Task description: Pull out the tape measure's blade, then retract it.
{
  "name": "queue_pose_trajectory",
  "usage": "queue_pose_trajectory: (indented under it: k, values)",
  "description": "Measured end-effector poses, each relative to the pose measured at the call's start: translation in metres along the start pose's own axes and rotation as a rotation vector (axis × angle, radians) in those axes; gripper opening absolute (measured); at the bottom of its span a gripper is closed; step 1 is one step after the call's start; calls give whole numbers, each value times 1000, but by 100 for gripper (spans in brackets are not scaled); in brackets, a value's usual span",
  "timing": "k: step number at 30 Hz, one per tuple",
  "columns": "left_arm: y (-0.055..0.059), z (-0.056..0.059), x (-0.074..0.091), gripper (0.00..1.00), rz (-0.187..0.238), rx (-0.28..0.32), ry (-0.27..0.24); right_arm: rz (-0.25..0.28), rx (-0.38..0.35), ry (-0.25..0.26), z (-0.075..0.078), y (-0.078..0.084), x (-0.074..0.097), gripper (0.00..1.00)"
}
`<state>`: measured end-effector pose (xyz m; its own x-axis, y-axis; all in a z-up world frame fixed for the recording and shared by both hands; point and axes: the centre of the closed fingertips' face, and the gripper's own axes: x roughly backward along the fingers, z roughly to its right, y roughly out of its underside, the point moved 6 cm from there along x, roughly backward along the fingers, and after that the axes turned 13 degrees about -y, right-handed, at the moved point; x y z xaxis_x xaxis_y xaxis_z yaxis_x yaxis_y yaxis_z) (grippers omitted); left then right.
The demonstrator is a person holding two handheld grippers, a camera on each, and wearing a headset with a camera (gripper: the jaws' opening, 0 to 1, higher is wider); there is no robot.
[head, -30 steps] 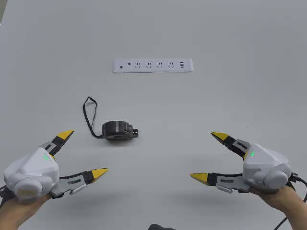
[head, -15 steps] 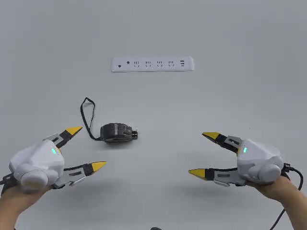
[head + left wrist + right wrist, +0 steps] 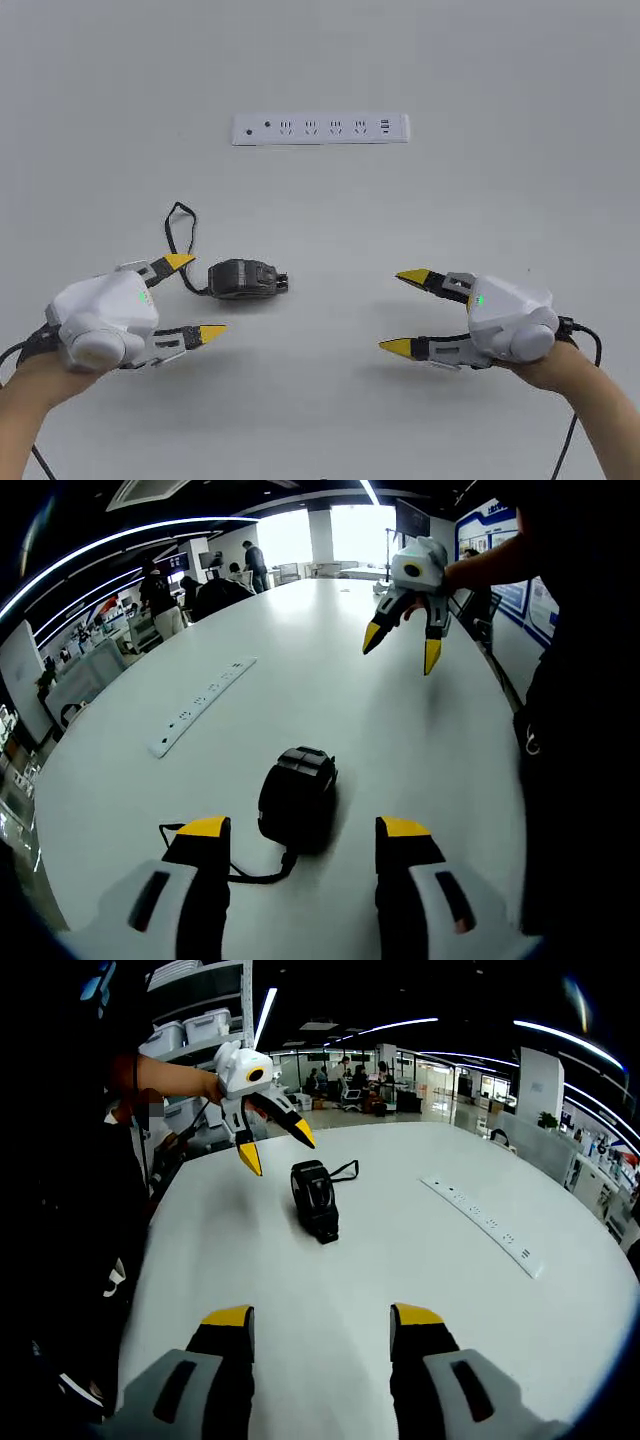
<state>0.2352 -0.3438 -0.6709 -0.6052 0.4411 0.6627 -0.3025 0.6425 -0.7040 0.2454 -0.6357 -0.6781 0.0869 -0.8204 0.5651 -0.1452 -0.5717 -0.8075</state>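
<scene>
Holds left gripper [image 3: 197, 297] just beside tape measure [image 3: 246, 279] on table [image 3: 450, 200], jaws apart; holds right gripper [image 3: 402, 311] well off, jaws likewise apart.

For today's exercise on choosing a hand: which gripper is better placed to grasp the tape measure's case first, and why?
Left, probably. The left gripper is open with the tape measure just ahead of its jaws; the right gripper, also open, is farther off across bare table.

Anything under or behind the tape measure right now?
Behind the tape measure, past bare table, lies a white power strip; the tape's black strap loops off left. Its underside rests on the table, hidden.
</scene>
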Motion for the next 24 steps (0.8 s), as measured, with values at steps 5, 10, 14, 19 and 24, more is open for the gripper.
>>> queue_pose_trajectory:
  k: [5, 10, 14, 19, 24]
  values:
    - [-1, -5, -13, 53, -12, -32, 32, -5, 11, -33, 7, 0, -13, 52]
    - [-5, -9, -23, 49, -12, -64, 63, -6, 26, -56, 15, 1, -25, 48]
    - [-10, -10, -31, 47, -7, -92, 95, -1, 41, -68, 24, -1, -36, 46]
    - [-13, -11, -41, 45, -8, -124, 129, 8, 55, -91, 35, -6, -50, 43]
    - [-16, -8, -48, 42, -15, -160, 174, 8, 69, -115, 46, -8, -63, 39]
